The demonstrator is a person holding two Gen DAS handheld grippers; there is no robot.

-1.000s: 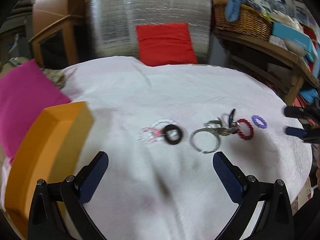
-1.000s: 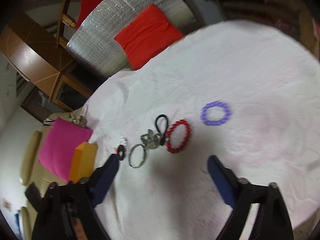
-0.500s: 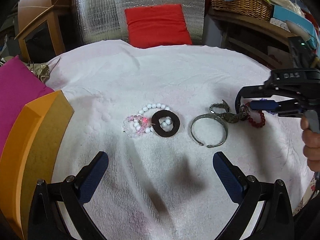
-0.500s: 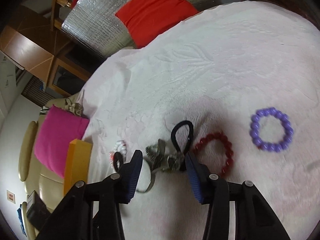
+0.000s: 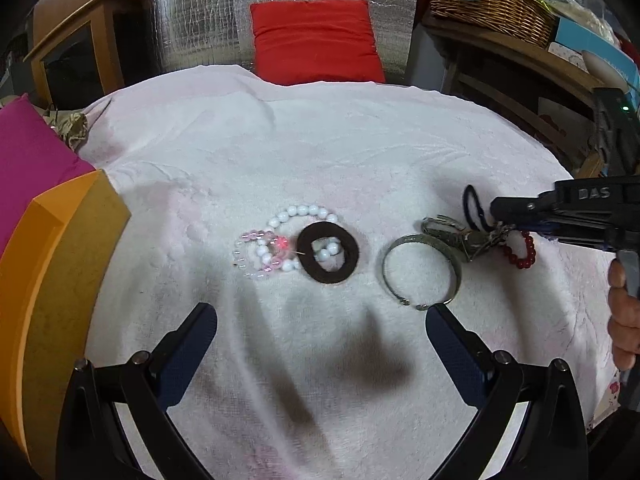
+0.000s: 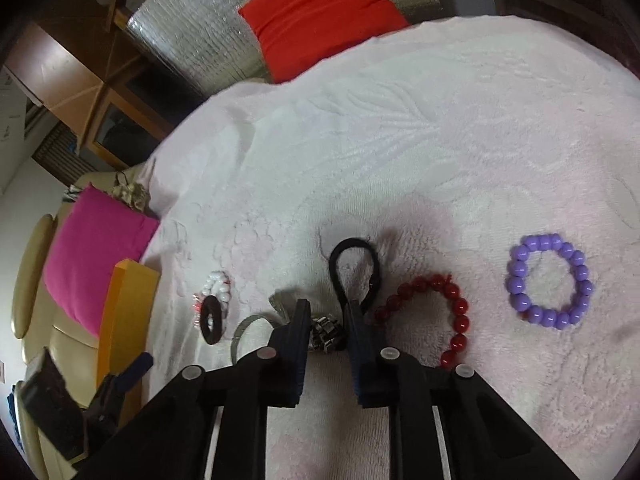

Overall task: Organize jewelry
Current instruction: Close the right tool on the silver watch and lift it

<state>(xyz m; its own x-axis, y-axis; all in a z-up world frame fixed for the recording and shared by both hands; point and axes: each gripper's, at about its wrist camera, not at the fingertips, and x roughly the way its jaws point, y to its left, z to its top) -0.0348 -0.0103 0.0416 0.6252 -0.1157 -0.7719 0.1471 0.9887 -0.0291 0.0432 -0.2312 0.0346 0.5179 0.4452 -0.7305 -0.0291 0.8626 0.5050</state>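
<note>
On the bench's white towel point(image 5: 320, 140), every piece still lies loose beside the orange box point(image 5: 52, 280); the right gripper point(image 6: 326, 316) has just closed on the metal watch point(image 6: 326, 334), while the left gripper point(image 5: 320, 332) hangs spread, empty.

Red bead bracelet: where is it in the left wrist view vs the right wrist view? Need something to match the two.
Left wrist view: red bead bracelet at right of middle, partly hidden behind the right hand-held gripper.
Right wrist view: red bead bracelet low, just right of centre, beside the right hand-held gripper.
Shared landmark: the red cushion beyond the white cloth.
</note>
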